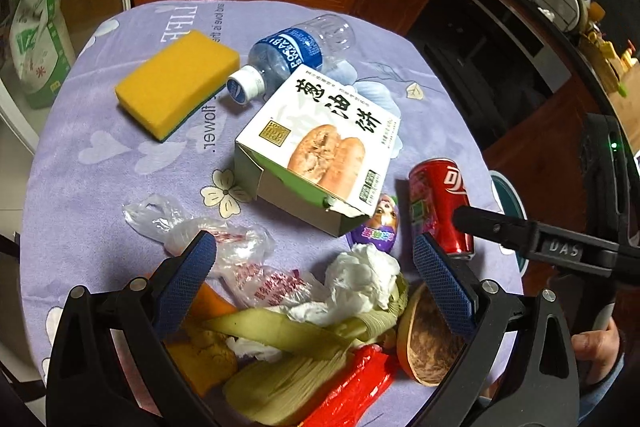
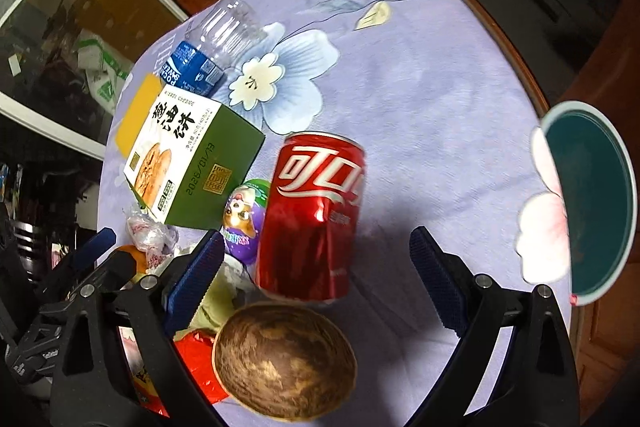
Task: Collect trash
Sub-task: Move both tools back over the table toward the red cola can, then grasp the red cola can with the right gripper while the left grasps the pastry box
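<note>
Left wrist view: worktop (image 1: 360, 39) under a lilac flowered cloth, crowded with litter. Largest, a white and green cardboard box (image 1: 320, 147) near the middle, one end flap torn open. Behind it, touching its far corner, a clear plastic bottle (image 1: 296, 55) on its side, white cap toward the yellow sponge (image 1: 178, 83) just left. Right of the box, a red can (image 1: 438, 205), upright and dented. Between box and can, a small purple egg-shaped toy (image 1: 380, 227). Nearer the camera, a heap: crumpled plastic bags (image 1: 224, 247), white tissue (image 1: 360, 279), corn husks (image 1: 288, 359), red wrapper (image 1: 356, 391), brown shell half (image 1: 428, 343).

Left hand-held gripper (image 1: 316, 283) with jaws wide apart, poised over the heap, tissue and bags between the blue pads, nothing clamped.

Right wrist view: right hand-held gripper (image 2: 316, 279) likewise spread, gripping nothing; can (image 2: 316, 215) between the pads, nearer the left pad, shell half (image 2: 284, 359) just below. Teal bin (image 2: 592, 203) past the worktop's right edge.
</note>
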